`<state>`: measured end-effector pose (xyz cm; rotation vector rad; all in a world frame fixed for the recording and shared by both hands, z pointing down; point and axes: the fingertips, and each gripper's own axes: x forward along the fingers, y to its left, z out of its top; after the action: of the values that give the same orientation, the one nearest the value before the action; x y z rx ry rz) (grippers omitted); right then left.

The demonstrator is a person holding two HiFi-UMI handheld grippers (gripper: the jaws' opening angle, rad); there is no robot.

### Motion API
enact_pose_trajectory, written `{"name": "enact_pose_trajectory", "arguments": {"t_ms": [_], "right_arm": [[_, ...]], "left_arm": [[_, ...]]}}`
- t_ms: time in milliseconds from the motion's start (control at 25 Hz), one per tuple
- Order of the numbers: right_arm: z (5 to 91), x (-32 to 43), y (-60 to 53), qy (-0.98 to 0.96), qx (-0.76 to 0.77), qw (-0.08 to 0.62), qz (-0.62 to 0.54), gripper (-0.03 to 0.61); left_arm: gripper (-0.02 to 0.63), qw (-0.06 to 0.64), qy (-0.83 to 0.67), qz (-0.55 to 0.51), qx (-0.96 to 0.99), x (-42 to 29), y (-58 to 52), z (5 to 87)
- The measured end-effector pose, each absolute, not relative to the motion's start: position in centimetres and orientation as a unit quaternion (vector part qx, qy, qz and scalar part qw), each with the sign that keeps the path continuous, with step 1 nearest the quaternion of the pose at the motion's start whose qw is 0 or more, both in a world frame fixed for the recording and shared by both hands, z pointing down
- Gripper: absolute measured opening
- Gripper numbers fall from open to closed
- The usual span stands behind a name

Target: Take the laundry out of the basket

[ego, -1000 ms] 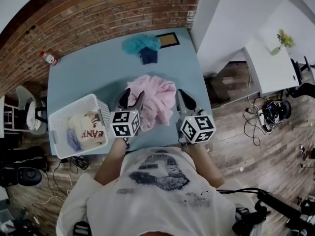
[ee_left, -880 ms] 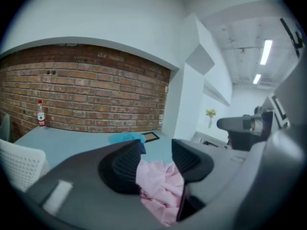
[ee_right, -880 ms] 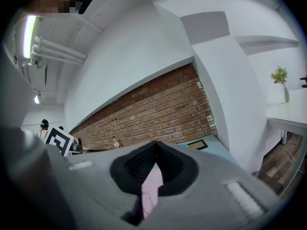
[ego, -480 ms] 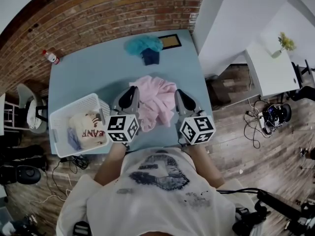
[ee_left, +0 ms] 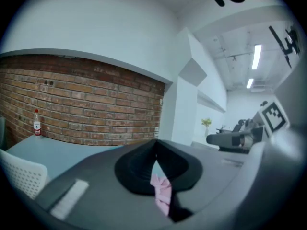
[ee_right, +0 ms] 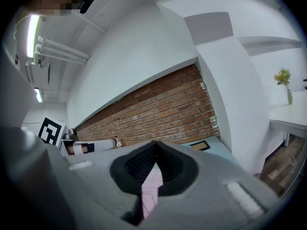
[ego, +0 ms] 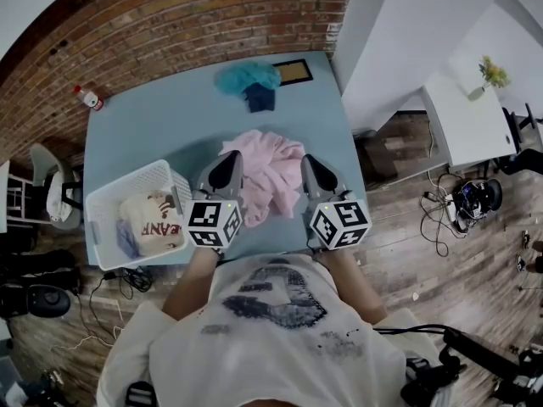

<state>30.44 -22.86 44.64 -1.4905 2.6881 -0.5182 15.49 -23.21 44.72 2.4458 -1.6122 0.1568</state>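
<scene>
A crumpled pink garment [ego: 270, 175] lies on the blue table [ego: 153, 134], between my two grippers. My left gripper [ego: 227, 164] has just closed on the garment's left edge. In the left gripper view a fold of pink cloth [ee_left: 162, 193] sits pinched between the shut jaws of the left gripper [ee_left: 154, 152]. My right gripper [ego: 310, 166] is shut on the garment's right edge, where pink cloth [ee_right: 151, 188] shows between the shut jaws of the right gripper [ee_right: 154, 147]. The white laundry basket [ego: 100, 200] stands at the table's front left and holds a cream garment with red letters [ego: 153, 221].
A teal cloth [ego: 246, 76] and a dark blue cloth [ego: 257, 98] lie at the table's far side, beside a small framed picture [ego: 293, 69]. A bottle [ego: 87, 100] stands at the far left corner by the brick wall [ego: 170, 15]. A white desk [ego: 467, 108] is to the right.
My left gripper went from open to shut at the pink garment's left edge and rose a little. The right gripper kept still.
</scene>
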Motion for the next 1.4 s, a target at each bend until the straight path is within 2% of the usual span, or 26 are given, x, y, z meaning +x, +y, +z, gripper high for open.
{"name": "enact_pose_trajectory", "arguments": {"t_ms": [440, 640, 920, 1400], "right_arm": [[44.6, 30.0, -22.5, 0.865, -0.473, 0.011, -0.166, -0.003], [44.3, 28.4, -22.2, 0.873, -0.457, 0.011, -0.169, -0.003], [44.3, 20.8, -21.9, 0.902, -0.395, 0.007, -0.177, -0.003], [43.8, 1.8, -17.9, 0.938, -0.297, -0.013, -0.181, -0.003]], "left_arm": [[-0.008, 0.105, -0.541, 0.050, 0.833, 15.5, -22.6, 44.5], [-0.008, 0.089, -0.566, 0.067, 0.817, 13.4, -21.8, 43.8], [-0.008, 0.088, -0.626, 0.071, 0.772, 5.3, -19.2, 43.1], [-0.008, 0.108, -0.702, 0.063, 0.701, -13.1, -12.0, 43.3]]}}
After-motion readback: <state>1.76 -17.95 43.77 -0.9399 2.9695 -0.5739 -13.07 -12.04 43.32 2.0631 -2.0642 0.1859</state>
